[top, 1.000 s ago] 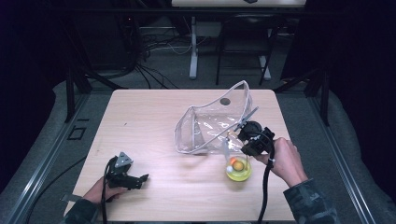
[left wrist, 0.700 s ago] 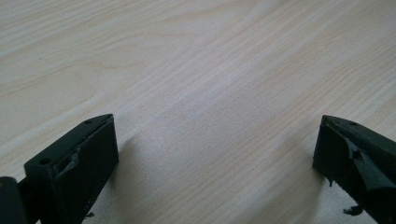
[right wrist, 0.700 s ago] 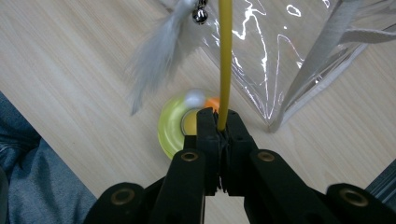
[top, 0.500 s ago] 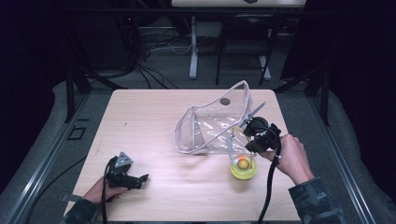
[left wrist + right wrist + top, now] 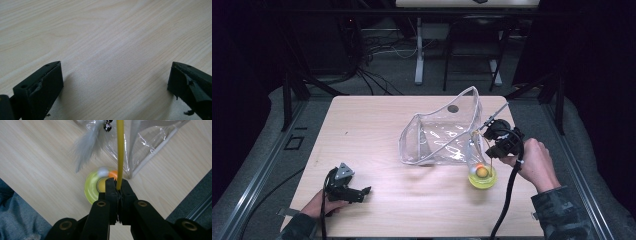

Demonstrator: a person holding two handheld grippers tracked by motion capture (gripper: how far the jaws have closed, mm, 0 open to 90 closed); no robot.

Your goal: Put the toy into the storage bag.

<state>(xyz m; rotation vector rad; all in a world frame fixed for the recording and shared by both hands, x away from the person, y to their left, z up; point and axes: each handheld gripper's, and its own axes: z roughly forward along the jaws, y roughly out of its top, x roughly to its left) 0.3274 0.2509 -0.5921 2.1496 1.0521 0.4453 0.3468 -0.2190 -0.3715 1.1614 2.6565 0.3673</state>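
A cat toy stands right of the clear plastic pouch (image 5: pixel 439 135). It has a yellow-green round base (image 5: pixel 482 177) with an orange ball (image 5: pixel 482 171) on it. My right gripper (image 5: pixel 497 142) hangs just above the base, shut on the toy's thin yellow rod (image 5: pixel 120 152). In the right gripper view the base (image 5: pixel 91 186) lies under the jaws, with a white ball (image 5: pixel 103 171) and the orange ball (image 5: pixel 114 173). A grey feather (image 5: pixel 86 145) and a small bell (image 5: pixel 108 126) hang beside the rod. My left gripper (image 5: pixel 349 189) rests open at the table's front left, with bare wood between its fingers (image 5: pixel 40 87).
The pouch (image 5: pixel 150 142) stands open, its corner touching the toy's base. The wooden table (image 5: pixel 372 130) has its right edge close behind my right hand. Dark floor, cables and table legs lie beyond the far edge.
My right gripper has moved right and slightly away, and the toy's base has slid right with it along the pouch's corner. The left gripper has stayed put.
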